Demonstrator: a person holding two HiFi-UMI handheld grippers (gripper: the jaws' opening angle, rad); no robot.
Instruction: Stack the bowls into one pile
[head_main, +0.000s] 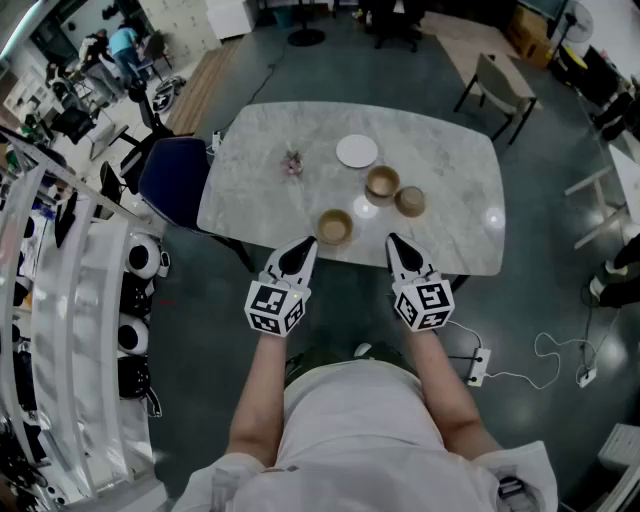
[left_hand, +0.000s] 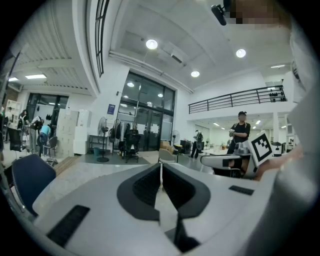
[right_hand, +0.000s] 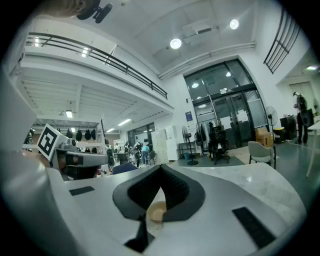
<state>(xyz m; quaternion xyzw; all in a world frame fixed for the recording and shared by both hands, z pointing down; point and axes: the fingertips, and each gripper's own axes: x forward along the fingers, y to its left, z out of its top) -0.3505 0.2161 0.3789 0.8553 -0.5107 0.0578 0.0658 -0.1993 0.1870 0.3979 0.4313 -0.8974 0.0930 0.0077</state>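
- Near bowl (head_main: 335, 226) on worktop (head_main: 450, 230), at your edge.
- Middle bowl (head_main: 382, 183) and right bowl (head_main: 410, 201) side by side, behind-right of it.
- Plate (head_main: 357, 151) behind them; chair (head_main: 175, 172) left of worktop.

Marble table (head_main: 455, 205) on grey floor (head_main: 200, 385)

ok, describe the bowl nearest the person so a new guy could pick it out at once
On the pale marble table, go to the edge nearest the person. The brown bowl sits there, just ahead of the left gripper. The other two bowls sit close together farther back to the right; this one stands alone.
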